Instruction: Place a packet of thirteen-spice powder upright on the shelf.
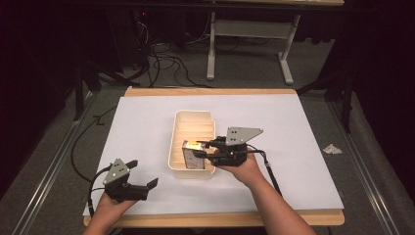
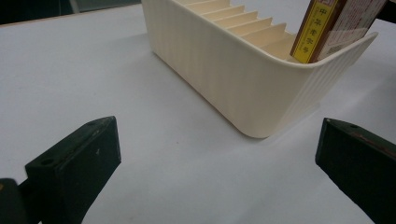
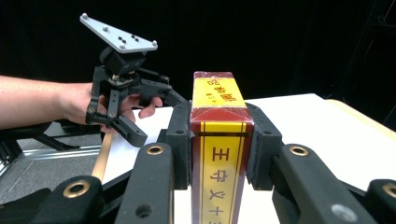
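Nearest the high camera, at about seven o'clock on the white surface [image 1: 147, 122], the left gripper [image 1: 147, 187] rests in the person's left hand [image 1: 110, 208] with its fingers [image 2: 77, 163] spread wide and nothing between them; in the left gripper view they frame bare surface, with the near corner of the cream tray [image 2: 219, 70] ahead of them. That ribbed tray [image 1: 178, 134] sits at the centre of the surface, its long side running from six to twelve o'clock. At its six o'clock end a red and yellow box [image 1: 193, 154] stands upright inside, printed with characters. The right gripper [image 1: 203, 149], held in the right hand [image 1: 244, 169] just at the tray's four o'clock, reaches in level from the three o'clock side, and its fingers [image 3: 180, 140] are pressed against the two narrow sides of the box [image 3: 218, 154], clamping it. The two grippers are well apart.
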